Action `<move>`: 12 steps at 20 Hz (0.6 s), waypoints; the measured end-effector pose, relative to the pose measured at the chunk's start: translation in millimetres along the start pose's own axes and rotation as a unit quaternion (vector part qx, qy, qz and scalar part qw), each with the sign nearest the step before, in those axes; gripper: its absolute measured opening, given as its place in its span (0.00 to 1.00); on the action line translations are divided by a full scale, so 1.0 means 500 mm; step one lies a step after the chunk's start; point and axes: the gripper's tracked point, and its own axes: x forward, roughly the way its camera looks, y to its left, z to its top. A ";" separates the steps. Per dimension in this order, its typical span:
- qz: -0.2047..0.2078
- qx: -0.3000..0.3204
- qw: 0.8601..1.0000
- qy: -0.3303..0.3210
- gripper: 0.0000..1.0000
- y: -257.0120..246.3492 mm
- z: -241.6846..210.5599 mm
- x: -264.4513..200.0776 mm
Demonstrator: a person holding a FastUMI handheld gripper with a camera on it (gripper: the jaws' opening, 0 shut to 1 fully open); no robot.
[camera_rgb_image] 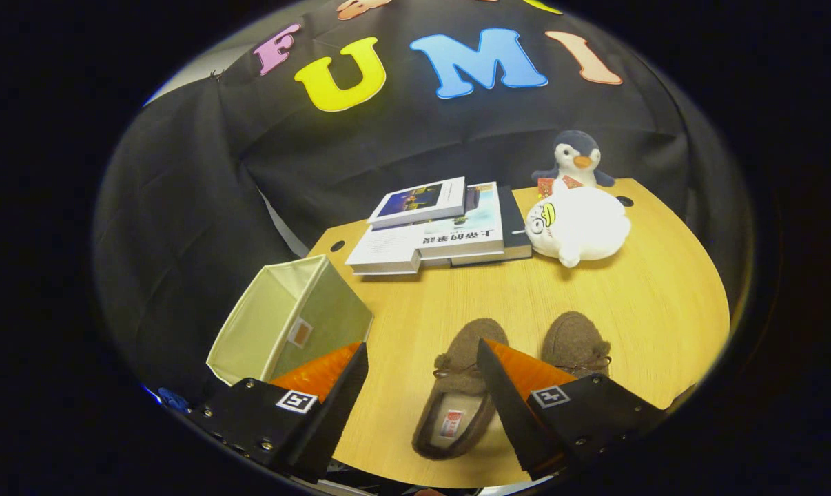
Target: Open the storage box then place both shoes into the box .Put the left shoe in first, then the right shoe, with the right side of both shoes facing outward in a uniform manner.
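1. The gripper (422, 351) hangs above the round light wooden table (663, 303). Its two fingers are spread wide apart and hold nothing.
2. Two fuzzy brown slippers lie side by side on the table, toes pointing away. The left brown slipper (460, 393) sits between the fingers. The right brown slipper (572, 344) is partly hidden behind one finger.
3. The pale green cloth storage box (288, 324) stands at the table's edge, beside the other finger. Its top is open and it looks empty.
4. Beyond the slippers is a stack of books (443, 227).
5. Next to the books lies a white round plush toy (581, 224), with a small plush penguin (575, 160) behind it.
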 end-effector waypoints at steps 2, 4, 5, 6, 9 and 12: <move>-0.009 0.000 1.000 0.011 0.97 -0.017 -0.023 0.005; -0.022 -0.004 0.999 0.023 0.97 -0.039 -0.047 0.013; -0.029 -0.007 0.999 0.030 0.97 -0.049 -0.058 0.015; -0.035 -0.008 0.999 0.037 0.97 -0.058 -0.071 0.019; -0.049 -0.013 0.997 0.064 0.97 -0.092 -0.115 0.019; -0.060 -0.021 0.994 0.090 0.97 -0.111 -0.152 0.031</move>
